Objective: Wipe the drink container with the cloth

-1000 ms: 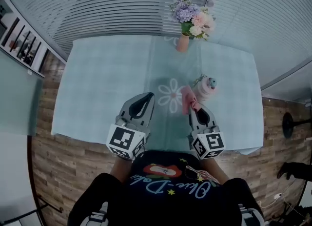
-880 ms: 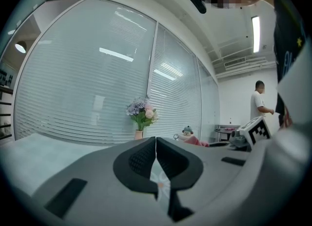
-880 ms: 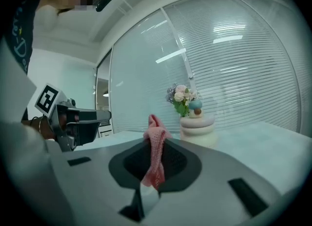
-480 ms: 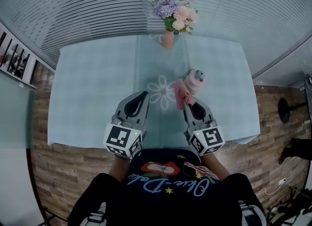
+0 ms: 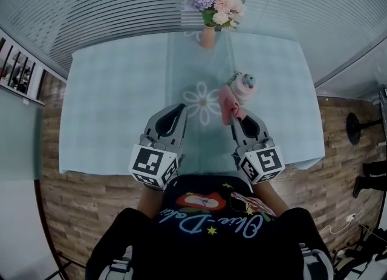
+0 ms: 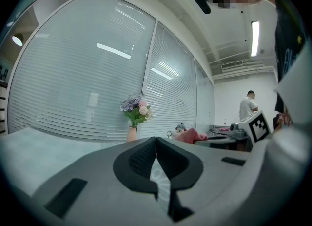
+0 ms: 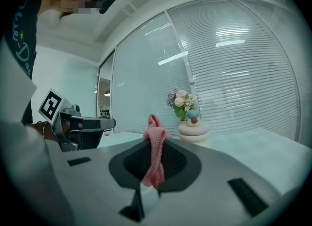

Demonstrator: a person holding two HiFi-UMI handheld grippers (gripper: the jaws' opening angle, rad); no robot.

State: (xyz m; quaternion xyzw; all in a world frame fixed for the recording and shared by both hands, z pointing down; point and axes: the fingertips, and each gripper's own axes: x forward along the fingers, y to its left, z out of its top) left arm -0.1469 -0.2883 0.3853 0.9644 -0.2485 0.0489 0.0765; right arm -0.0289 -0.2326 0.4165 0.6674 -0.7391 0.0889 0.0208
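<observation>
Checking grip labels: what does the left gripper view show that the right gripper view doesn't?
Only the left gripper view: the left gripper with its jaws together on nothing, and a person standing in the far background. Only the right gripper view: the right gripper with its jaws clamped on the cloth. Both: the flowers, the container, the cloth, and the other gripper off to one side.

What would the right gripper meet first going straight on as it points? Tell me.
Probably the drink container, standing just ahead and slightly right of its line. The right gripper is shut on the pink cloth, so the cloth would touch first. Depth is unclear.
</observation>
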